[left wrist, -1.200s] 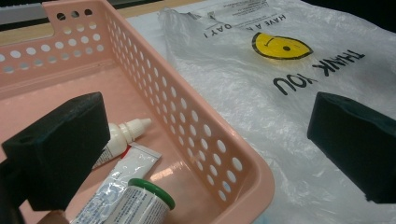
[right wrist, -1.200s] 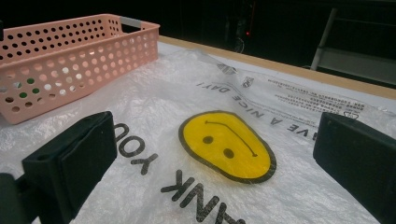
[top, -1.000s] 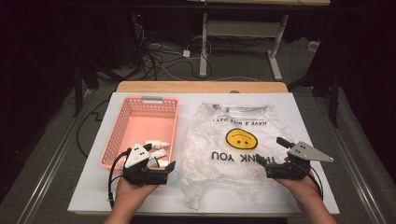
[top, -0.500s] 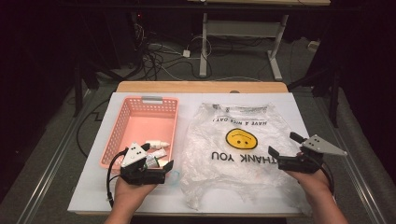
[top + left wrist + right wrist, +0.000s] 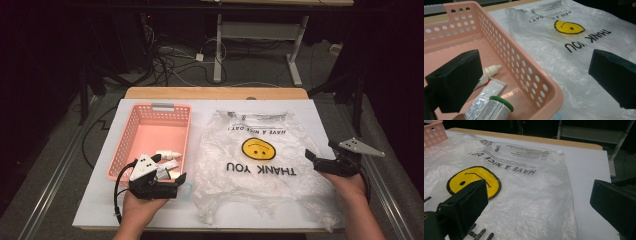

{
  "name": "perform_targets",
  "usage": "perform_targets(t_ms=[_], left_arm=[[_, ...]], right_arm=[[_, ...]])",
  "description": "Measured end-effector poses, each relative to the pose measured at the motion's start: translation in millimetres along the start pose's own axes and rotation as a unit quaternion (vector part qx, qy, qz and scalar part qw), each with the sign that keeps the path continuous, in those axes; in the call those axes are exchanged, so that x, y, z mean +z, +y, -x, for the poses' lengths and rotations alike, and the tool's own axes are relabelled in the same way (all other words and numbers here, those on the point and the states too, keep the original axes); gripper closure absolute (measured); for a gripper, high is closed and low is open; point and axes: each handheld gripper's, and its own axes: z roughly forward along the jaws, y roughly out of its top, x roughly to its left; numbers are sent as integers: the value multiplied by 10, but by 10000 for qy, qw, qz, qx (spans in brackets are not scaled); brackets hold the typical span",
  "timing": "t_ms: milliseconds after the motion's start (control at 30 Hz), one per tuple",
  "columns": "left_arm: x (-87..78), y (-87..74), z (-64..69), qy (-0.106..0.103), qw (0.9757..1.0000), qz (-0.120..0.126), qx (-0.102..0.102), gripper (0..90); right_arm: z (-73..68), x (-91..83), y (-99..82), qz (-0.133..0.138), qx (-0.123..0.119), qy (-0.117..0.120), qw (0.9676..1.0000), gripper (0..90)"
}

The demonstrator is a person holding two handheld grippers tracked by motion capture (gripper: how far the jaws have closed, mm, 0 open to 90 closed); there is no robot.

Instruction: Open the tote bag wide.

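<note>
- L gripper [image 5: 170, 169] was released, jaws wide apart, straddling the near right corner of pink basket [image 5: 131, 145].
- Basket held dropper btl [image 5: 487, 73], tube [image 5: 486, 96], green-rimmed jar [image 5: 496, 108].
- R gripper [image 5: 320, 156] was released, over right edge of plastic bag [image 5: 260, 170], which lay flat just beside basket.

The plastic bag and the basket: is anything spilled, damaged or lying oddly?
Nothing stands out. The plastic bag lies flat but crumpled, its print upside down from the person's side. The small items lie inside the pink basket.
</note>
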Motion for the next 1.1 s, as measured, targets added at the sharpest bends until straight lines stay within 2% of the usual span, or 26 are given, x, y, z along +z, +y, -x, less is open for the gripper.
perform_targets(t_ms=[33,167,300,333,367,400,433,467,500,533,567,667,700,733,867,1033,1100], left_arm=[[-2,5,1,17,10000,-33,-32,0],[-36,15,-4,-11,9999,87,-60,0],[-22,8,-20,-2,10000,33,-87,0],[-14,12,-21,17,10000,13,-73,0],[-6,17,-22,18,10000,-24,-51,0],[1,23,-24,11,10000,-50,-40,0],[6,27,-25,-1,10000,-46,-47,0],[9,31,-22,-4,10000,-46,-48,0],[8,31,-18,-6,10000,-41,-35,0],[8,31,-14,-8,10000,-47,-9,0],[7,29,-11,5,10000,-45,10,0],[9,21,-17,57,10000,-35,-19,0],[9,21,-17,57,10000,-35,-19,0],[9,20,-14,52,10000,-34,-25,0],[-4,22,11,60,10000,-25,18,0],[2,16,18,48,10000,-51,46,0],[10,14,19,35,10000,-60,52,0]], right_arm=[[0,0,0,0,0,0,10000,33],[35,44,-14,-110,78,-47,9999,75],[116,121,19,-150,201,-88,9996,143],[171,187,70,-161,242,-119,9995,196],[171,187,70,-161,242,-119,9995,196],[247,283,121,-285,298,-139,9991,235],[247,283,121,-285,298,-139,9991,235],[342,402,152,-410,352,-137,9984,280],[342,402,152,-410,352,-137,9984,280],[426,521,170,-590,444,-121,9972,321],[426,521,170,-590,444,-121,9972,321],[578,726,178,-1001,580,-76,9933,335],[578,726,178,-1001,580,-76,9933,335],[627,779,168,-1118,588,-61,9920,348],[651,834,160,-1163,600,60,9914,389],[640,880,155,-1172,543,71,9916,417],[653,902,157,-1193,611,76,9909,424]])
